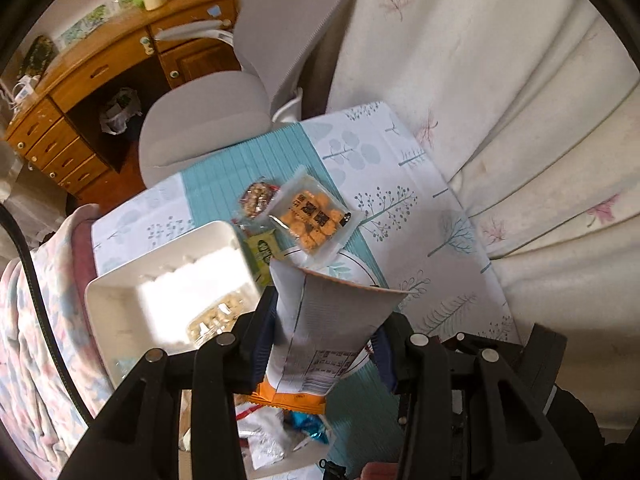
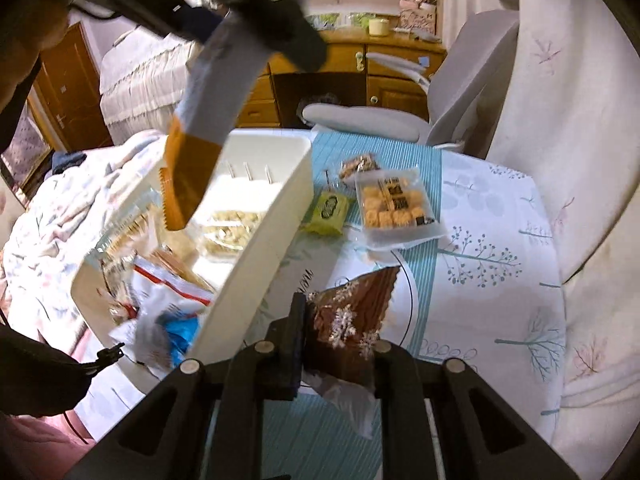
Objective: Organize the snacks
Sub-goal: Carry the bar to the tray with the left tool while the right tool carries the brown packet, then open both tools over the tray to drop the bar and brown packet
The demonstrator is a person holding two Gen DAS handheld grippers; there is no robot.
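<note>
— Right gripper (image 2: 340, 332) first: it's clamped on a brown snowflake-print packet (image 2: 352, 312), lifted clear of the table (image 2: 500, 300).

— And the left gripper (image 1: 326, 332)?

— Pinching a tall white pouch with an orange end (image 1: 320, 332), hanging it above the white bin (image 2: 272, 216) at the table's left edge.

— What's in the bin?

— A clear pack of pale biscuits (image 2: 230, 226) towards the far end, crumpled white, red and blue wrappers (image 2: 168, 320) at the near end.

— Anything left outside?

— Toward the far edge on the teal runner (image 2: 400, 160): a green packet (image 2: 330, 208) just beside the bin, a clear tray of square crackers (image 2: 396, 204) right of it, and a small dark nutty bar (image 2: 360, 165) behind them
</note>
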